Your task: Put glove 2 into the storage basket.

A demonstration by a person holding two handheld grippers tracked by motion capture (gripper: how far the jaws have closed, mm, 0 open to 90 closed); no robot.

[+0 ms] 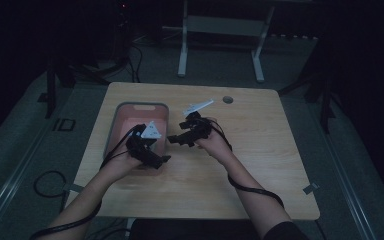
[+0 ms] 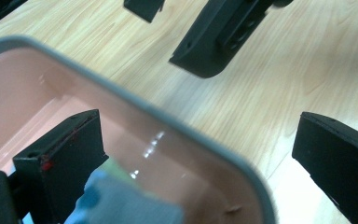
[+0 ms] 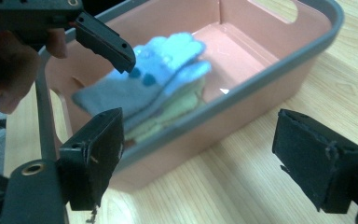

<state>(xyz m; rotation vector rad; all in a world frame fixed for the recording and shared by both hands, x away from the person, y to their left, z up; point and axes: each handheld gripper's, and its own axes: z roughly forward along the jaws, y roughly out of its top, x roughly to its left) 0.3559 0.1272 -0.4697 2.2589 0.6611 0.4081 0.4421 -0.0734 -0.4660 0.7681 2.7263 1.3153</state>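
Note:
A pink bin with a grey rim stands on the left half of the wooden table. In the right gripper view a blue and grey piece of cloth, like a sock or glove, lies in the bin on top of a pale yellow piece. My left gripper hangs over the bin's near right corner, open and empty. Its own view shows the rim running between its jaws, with the blue cloth beside the left jaw. My right gripper is open just right of the bin, empty, facing its side wall.
A round cable hole sits near the table's far edge. Behind the table stands a white metal frame on the floor. Cables trail from both grippers over the near edge, and a loop of cable lies on the floor at left.

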